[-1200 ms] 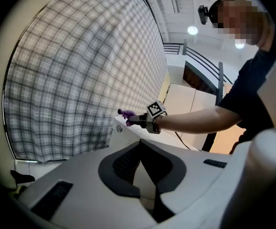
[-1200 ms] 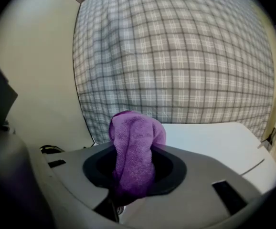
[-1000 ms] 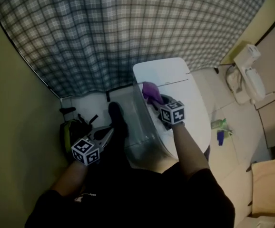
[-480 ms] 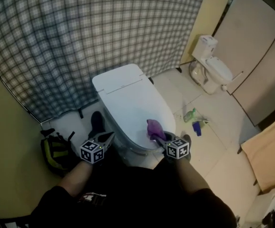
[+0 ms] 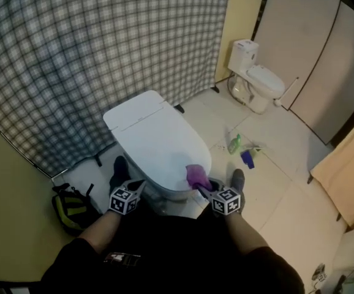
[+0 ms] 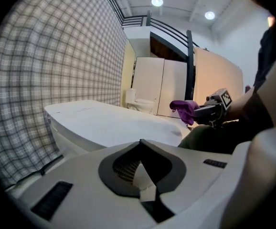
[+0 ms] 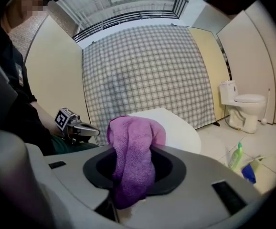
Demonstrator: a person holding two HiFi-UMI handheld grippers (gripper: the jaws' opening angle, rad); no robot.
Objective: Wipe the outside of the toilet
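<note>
The white toilet (image 5: 155,143) stands with its lid down before a plaid curtain (image 5: 97,48). My right gripper (image 5: 203,187) is shut on a purple cloth (image 5: 195,175), which hangs over the near right edge of the lid. In the right gripper view the cloth (image 7: 131,161) bulges up out of the jaws and hides most of the lid (image 7: 178,128). My left gripper (image 5: 135,185) is shut with nothing in it, just off the toilet's near left side. The left gripper view looks across the lid (image 6: 104,123) to the cloth (image 6: 183,109).
A second toilet (image 5: 256,78) stands at the far right by beige partitions. A green bottle (image 5: 234,143) and a blue bottle (image 5: 247,158) lie on the tiled floor right of the toilet. A dark backpack (image 5: 70,204) sits by the left wall. A shoe (image 5: 238,179) is beside the right gripper.
The head view has pulled back and shows more of the room. The right gripper carried the cloth from the toilet's far end to the lid's near edge. The left gripper stayed at the near left.
</note>
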